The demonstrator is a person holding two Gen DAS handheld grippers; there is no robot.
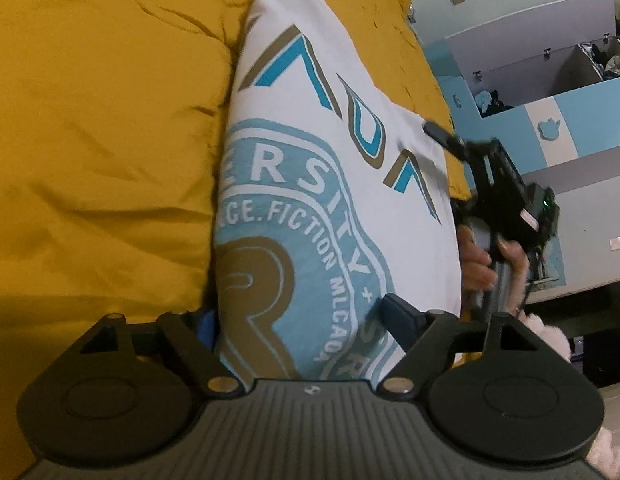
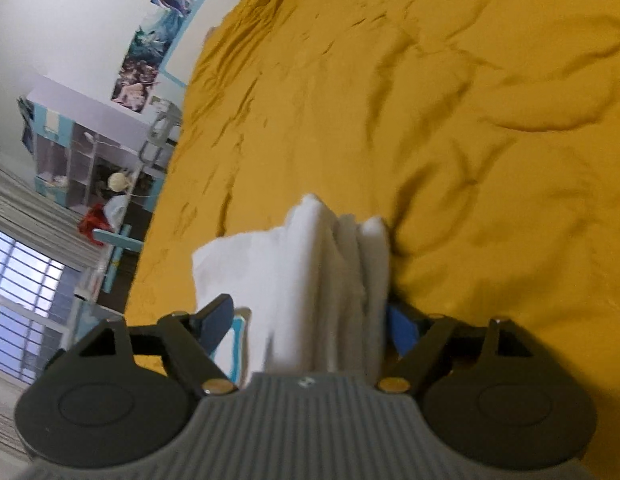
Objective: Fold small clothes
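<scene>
While both grippers stand at the near edge of the white T-shirt (image 1: 310, 184), the garment lies on the yellow bedspread (image 1: 102, 152) with its blue and gold print facing up, already narrowed into a long strip, so the side folds look done and an end-to-end fold probably remains.

Seen from the left wrist, the left gripper (image 1: 306, 316) has its jaws spread wide with the shirt's lower end lying between them; the pads do not appear to press the cloth, so it reads as open around the shirt, not gripping it. Beyond the shirt's right edge, the right gripper (image 1: 490, 168) shows in a person's hand (image 1: 486, 256), one fingertip (image 1: 434, 130) just touching or just over that edge. Past it stands a pale blue storage unit (image 1: 550, 128) with an open compartment.

From the right wrist, the right gripper (image 2: 314, 316) also has its jaws wide apart, with bunched white layers of the shirt (image 2: 338, 272) between them and no clamping visible. This view alone shows the stacked folds at that edge. It misses the print almost entirely, which the left view shows plainly. Wide jaws on both sides suit either letting go or taking a fresh hold.
</scene>
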